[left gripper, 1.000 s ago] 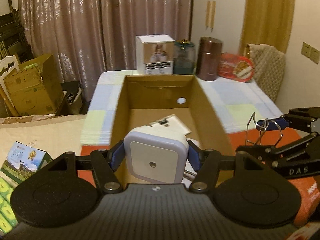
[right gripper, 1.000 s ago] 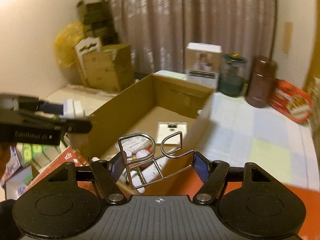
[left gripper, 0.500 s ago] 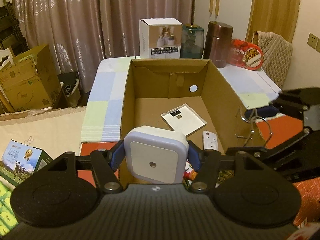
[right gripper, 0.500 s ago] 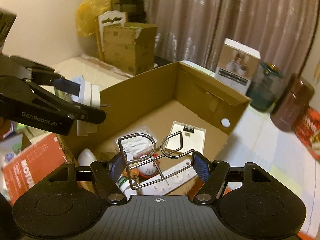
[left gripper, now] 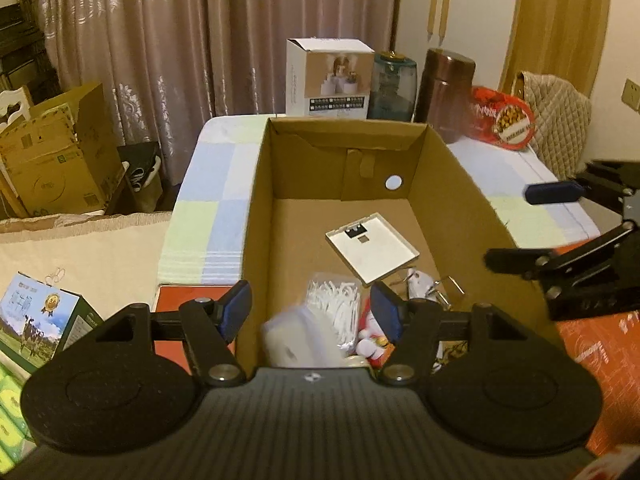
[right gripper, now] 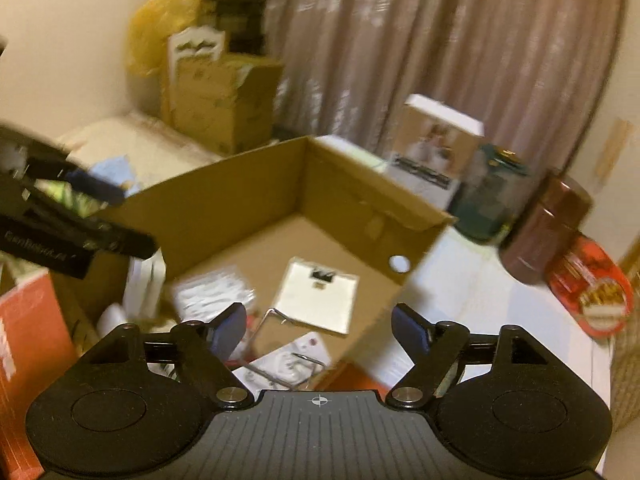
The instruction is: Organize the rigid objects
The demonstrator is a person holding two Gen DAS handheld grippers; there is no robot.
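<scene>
Room: dim, curtained; cartons stacked at left, table (left gripper: 216,184) with chequered cloth in the middle.
Box (left gripper: 260,200): open cardboard, lengthways on the tabletop, near end under both grippers; plainly the collecting place for the loose rigid items.
Left gripper (left gripper: 310,308): over the box's near left corner, tilted down into it; jaws apart, nothing between the pads, so released.
Night light (left gripper: 292,344): white, blurred, below the left gripper and inside the near end of the box, close to the left wall; probably in mid-drop, though resting or falling cannot be told.
White pack (left gripper: 336,300): on the box floor just beyond the night light, near end.
Flat panel (left gripper: 372,252): white, face up at mid-floor, clear of the walls.
Wire puzzle (right gripper: 272,312): down in the near right corner among other small items, below the right pads and not touched by them.
Right gripper (right gripper: 318,322): above the box's near right corner, angled down; jaws opening, empty, the puzzle let go so as to land inside.
Far edge of tabletop: white carton (left gripper: 328,76) and brown canister (left gripper: 444,92) upright behind the box, untouched.
Stage, by judgement: both items delivered; next pickup not yet begun.
</scene>
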